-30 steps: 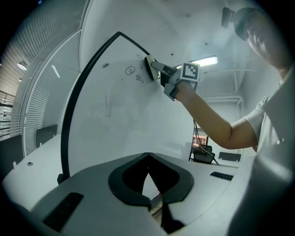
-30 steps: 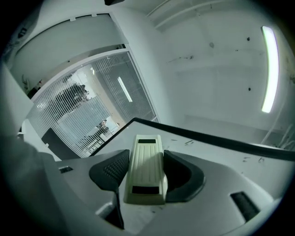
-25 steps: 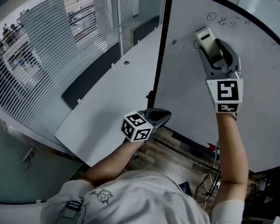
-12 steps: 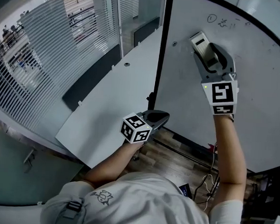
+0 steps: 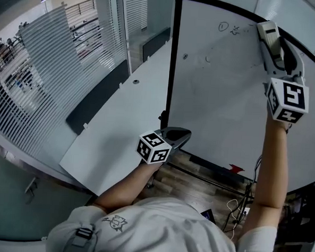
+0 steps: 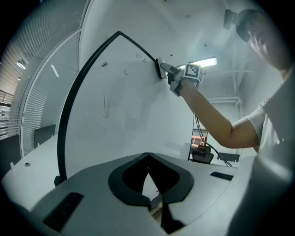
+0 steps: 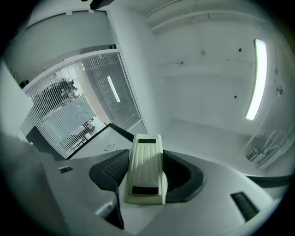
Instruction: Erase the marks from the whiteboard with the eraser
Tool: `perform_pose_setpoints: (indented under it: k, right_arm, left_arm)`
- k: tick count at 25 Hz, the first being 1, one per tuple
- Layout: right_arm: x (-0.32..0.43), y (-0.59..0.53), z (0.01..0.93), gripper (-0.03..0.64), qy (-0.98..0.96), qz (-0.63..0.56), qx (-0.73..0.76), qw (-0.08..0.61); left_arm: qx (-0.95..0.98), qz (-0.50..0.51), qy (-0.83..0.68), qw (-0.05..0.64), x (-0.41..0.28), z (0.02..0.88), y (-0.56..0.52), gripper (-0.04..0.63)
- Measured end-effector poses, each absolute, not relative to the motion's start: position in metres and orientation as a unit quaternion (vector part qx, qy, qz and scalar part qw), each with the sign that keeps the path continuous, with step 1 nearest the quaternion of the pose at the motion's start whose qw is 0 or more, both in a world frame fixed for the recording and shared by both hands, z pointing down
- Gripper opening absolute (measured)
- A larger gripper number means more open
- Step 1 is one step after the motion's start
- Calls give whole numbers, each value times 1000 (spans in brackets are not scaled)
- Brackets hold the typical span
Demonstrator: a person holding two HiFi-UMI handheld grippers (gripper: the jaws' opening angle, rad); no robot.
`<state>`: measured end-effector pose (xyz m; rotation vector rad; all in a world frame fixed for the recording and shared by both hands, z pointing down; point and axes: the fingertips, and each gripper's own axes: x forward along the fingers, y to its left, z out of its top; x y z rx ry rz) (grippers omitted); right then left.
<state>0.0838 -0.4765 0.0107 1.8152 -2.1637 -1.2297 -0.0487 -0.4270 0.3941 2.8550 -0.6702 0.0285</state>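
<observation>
Glass partitions with white slatted blinds are seen at the left, and a large white whiteboard with a thin black frame is stood over a wooden floor.

Up at the top of the board, a cream ribbed plastic eraser is being held by the right gripper, raised high on an outstretched arm. In the right gripper view the grip is shown clearly: the eraser is pinched lengthwise between the two dark textured fingers, which are spread only as far as the eraser's width and are pressed on both of its long sides, with its front end sticking out past the tips.

From the left gripper view, the eraser is seen laid against the board's upper edge region. Small dark handwritten marks, a circled figure with scribbles, are found just to the left of the eraser, and a fainter curl is visible lower down.

Now to the left gripper: it is held low, near the board's bottom left corner and well apart from the eraser. Its fingertips are brought together at the front, and nothing is gripped between them.
</observation>
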Motion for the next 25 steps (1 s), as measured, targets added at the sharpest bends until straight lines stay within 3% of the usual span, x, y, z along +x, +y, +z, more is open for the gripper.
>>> perform_pose_setpoints:
  k: [6, 13, 25]
  right_arm:
    - [73, -477, 4, 236, -693, -409, 592, 33]
    - [6, -500, 26, 236, -716, -429, 547, 64]
    - [-75, -526, 149, 236, -769, -417, 460, 153]
  left_arm:
    - [969, 9, -227, 100, -50, 391, -426, 8]
    - [963, 6, -251, 99, -74, 394, -433, 8]
    - [955, 3, -278, 108, -98, 402, -442, 8]
